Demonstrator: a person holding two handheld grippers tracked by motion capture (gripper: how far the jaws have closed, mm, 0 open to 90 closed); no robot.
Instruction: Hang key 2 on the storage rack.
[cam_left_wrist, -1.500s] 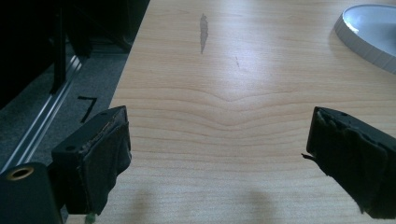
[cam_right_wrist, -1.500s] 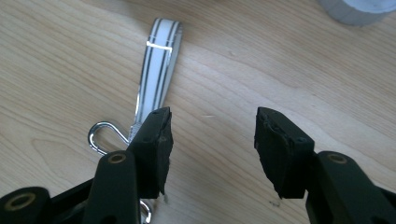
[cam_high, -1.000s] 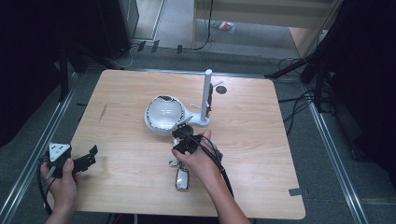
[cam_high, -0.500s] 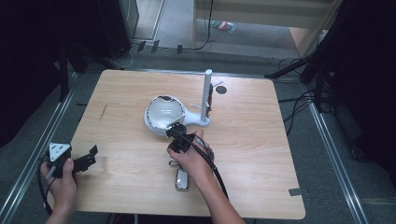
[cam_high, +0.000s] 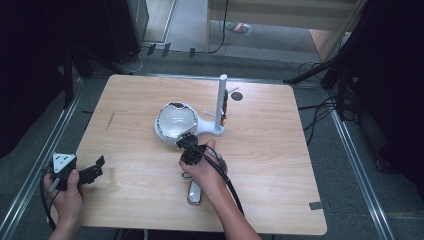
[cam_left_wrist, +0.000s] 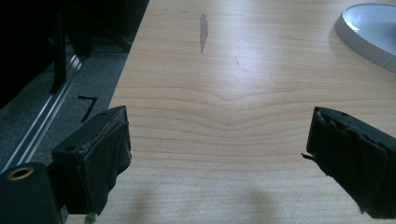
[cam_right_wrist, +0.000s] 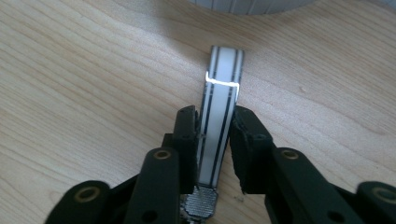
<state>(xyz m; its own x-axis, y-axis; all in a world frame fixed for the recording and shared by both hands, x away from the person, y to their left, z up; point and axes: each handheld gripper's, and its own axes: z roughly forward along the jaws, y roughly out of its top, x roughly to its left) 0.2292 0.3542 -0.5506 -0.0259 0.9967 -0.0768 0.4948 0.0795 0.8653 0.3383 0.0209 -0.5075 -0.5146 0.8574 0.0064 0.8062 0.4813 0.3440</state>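
The right tool (cam_right_wrist: 212, 140) has just closed on a striped strip (cam_right_wrist: 223, 88), its lower end hidden.

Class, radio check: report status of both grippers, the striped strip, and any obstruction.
Right gripper just closed, shut on white striped strip. Left gripper open, nothing between the jaws, over bare table. Round white base sits just beyond strip tip, apart.

Bare wood on the left, white lamp (cam_high: 176, 121) blocking the table's (cam_high: 280, 190) centre
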